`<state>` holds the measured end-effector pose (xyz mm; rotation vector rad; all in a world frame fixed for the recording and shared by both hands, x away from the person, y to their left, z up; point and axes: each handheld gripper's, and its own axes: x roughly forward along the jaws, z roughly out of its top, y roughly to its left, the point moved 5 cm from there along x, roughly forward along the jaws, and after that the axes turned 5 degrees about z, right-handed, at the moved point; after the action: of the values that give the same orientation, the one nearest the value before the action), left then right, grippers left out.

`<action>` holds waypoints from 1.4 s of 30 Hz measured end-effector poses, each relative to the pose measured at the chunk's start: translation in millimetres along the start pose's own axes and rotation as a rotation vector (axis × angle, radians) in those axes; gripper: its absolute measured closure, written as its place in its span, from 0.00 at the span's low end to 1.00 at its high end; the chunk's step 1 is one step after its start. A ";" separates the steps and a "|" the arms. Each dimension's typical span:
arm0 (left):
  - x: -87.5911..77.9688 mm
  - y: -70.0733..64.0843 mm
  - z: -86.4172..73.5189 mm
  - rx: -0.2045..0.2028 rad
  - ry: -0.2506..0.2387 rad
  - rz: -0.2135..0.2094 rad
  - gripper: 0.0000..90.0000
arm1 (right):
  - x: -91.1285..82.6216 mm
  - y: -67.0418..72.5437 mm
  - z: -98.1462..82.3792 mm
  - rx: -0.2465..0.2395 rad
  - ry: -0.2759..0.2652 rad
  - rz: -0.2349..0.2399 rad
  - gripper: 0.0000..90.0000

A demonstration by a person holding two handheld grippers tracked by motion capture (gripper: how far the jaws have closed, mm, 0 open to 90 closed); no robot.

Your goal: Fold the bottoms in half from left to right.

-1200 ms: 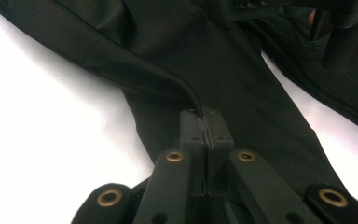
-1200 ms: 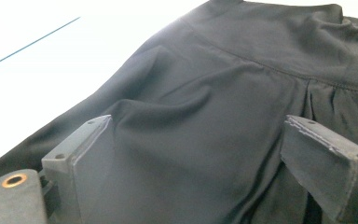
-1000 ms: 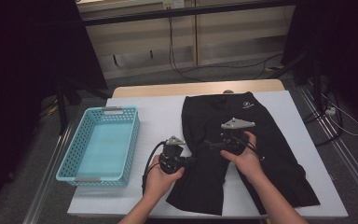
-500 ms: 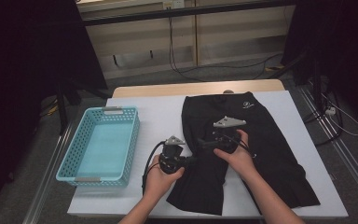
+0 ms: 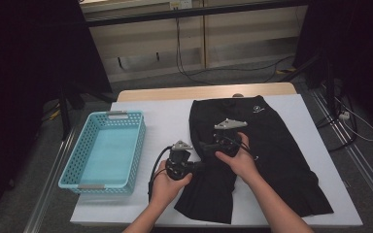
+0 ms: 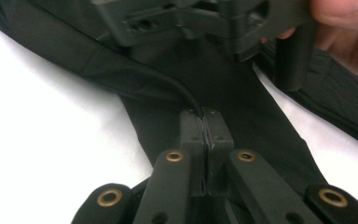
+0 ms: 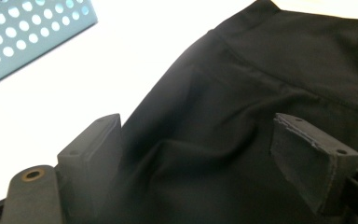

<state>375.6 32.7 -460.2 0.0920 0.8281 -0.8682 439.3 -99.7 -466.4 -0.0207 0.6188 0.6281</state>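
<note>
left tongs (image 6: 206, 133): clenched, pads pressed together on a thin fold of the black garment (image 5: 252, 155); in the high view they sit at the garment's left edge, low on the near half (image 5: 194, 167).
right tongs (image 7: 209, 154): released, jaws well apart and have just been closing a little; black cloth lies between them, pads not pressing on it. In the high view they sit on the garment just up and right of the left tongs (image 5: 209, 144), pointing left.
left hand (image 5: 167, 182): comes in from the bottom edge, forearm angled up, wrapped round the gripper body from below; gripper points right toward the cloth.
right hand (image 5: 240, 160): forearm comes in from bottom right, lies across the lower garment; fingers curl over the gripper body, grey three-cornered plate on top.
gap between grippers: close; the right gripper's body hangs just above the left tongs in the left gripper view.
garment position: spread flat on the right half of the white worktop (image 5: 165, 121), waist end far, hem near; left edge bunched where it is gripped.
basket (image 5: 104, 150): light blue, perforated, on the left of the worktop, well apart from the garment.
count: 2 tongs, 2 hands, 1 garment, 1 basket.
</note>
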 end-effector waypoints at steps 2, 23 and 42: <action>0.3 0.1 -0.3 0.001 0.006 -0.003 0.99 | 4.1 1.3 2.5 -0.005 0.006 0.001 0.19; -2.5 -3.5 4.2 0.016 -0.033 -0.009 0.99 | 40.5 5.6 -2.1 0.005 0.112 0.115 0.87; 9.2 -6.4 16.2 -0.029 -0.067 -0.061 0.99 | -28.0 -30.7 2.9 0.024 0.011 0.043 0.99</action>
<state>384.2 16.3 -453.7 0.0126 0.7839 -0.9118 440.1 -139.4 -453.7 0.0114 0.6389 0.6624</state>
